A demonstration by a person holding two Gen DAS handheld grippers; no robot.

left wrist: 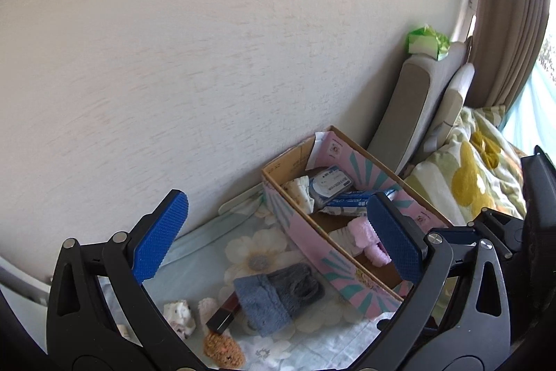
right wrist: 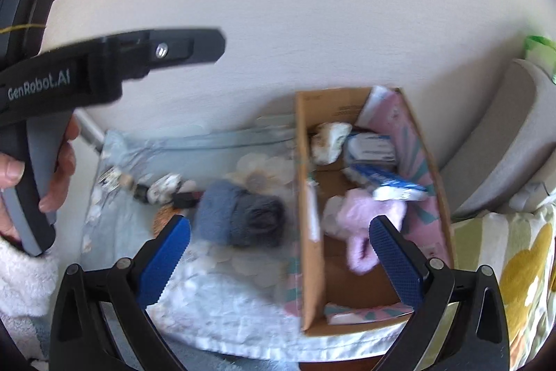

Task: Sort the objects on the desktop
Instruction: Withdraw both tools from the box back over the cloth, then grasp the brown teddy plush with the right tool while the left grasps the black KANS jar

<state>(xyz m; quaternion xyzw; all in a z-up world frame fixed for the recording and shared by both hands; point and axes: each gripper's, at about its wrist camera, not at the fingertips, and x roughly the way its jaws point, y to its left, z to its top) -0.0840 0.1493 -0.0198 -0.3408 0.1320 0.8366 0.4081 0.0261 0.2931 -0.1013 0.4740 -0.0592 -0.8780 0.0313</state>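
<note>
A pink-patterned cardboard box (left wrist: 347,263) (right wrist: 312,266) stands against the wall and holds pink fluffy socks (left wrist: 365,232) (right wrist: 361,214), white cloth, a blue-and-white packet (left wrist: 330,185) (right wrist: 371,146) and a blue tube (right wrist: 389,183). Left of the box, a blue-grey rolled sock (left wrist: 274,292) (right wrist: 239,218) lies on the floral cloth (left wrist: 250,252) (right wrist: 222,301). A dark lipstick-like tube (left wrist: 222,315), a small white plush (left wrist: 179,313) (right wrist: 163,186) and an orange knitted piece (left wrist: 222,350) lie beside it. My left gripper (left wrist: 278,242) hangs open above the sock. My right gripper (right wrist: 281,263) is open over the box's left wall, empty.
A grey cushioned headboard (left wrist: 410,113) (right wrist: 504,145) with a green packet (left wrist: 427,40) on top stands right of the box. A yellow-green flowered quilt (left wrist: 476,169) (right wrist: 514,266) lies at the right. A hand (right wrist: 59,162) holds the left gripper's handle. The pale wall (left wrist: 208,58) is behind.
</note>
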